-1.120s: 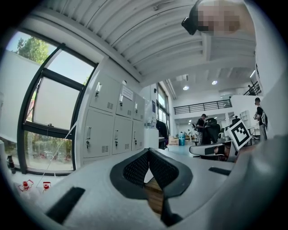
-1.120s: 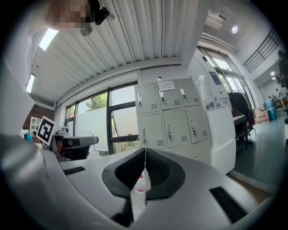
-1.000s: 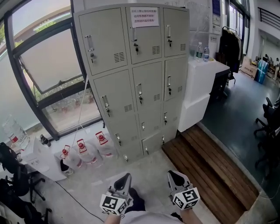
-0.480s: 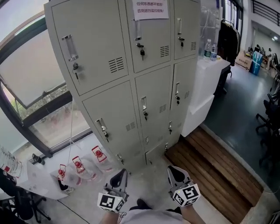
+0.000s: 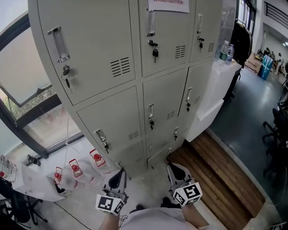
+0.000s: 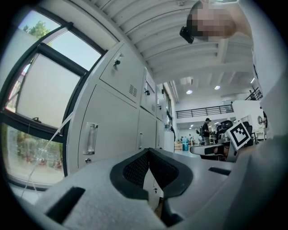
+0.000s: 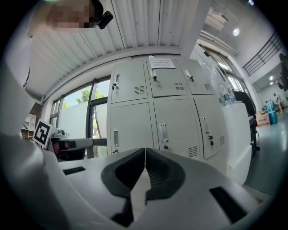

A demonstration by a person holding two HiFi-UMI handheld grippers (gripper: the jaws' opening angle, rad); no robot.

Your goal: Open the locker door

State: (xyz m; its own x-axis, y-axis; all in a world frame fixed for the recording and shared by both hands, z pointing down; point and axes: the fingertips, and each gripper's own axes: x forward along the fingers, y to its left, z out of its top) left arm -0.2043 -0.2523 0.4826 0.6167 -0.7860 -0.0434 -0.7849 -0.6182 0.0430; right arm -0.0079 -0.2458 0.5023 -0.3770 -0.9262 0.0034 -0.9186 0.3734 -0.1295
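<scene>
A grey metal locker bank with three columns of doors fills the upper head view; all doors in sight are closed. Each door has a chrome handle and a lock, some with a key hanging in it. My left gripper and right gripper are held low at the bottom of the head view, short of the lockers and touching nothing. In the left gripper view the left gripper is shut and empty, the locker ahead on its left. In the right gripper view the right gripper is shut and empty, facing the locker.
Water jugs with red caps stand on the floor left of the lockers, under a large window. A white counter with bottles adjoins the lockers on the right. A wooden step lies below it. A paper notice hangs on the top middle door.
The lockers have grown larger and nearer in the head view; both grippers have been carried forward toward them, still side by side and shut.
</scene>
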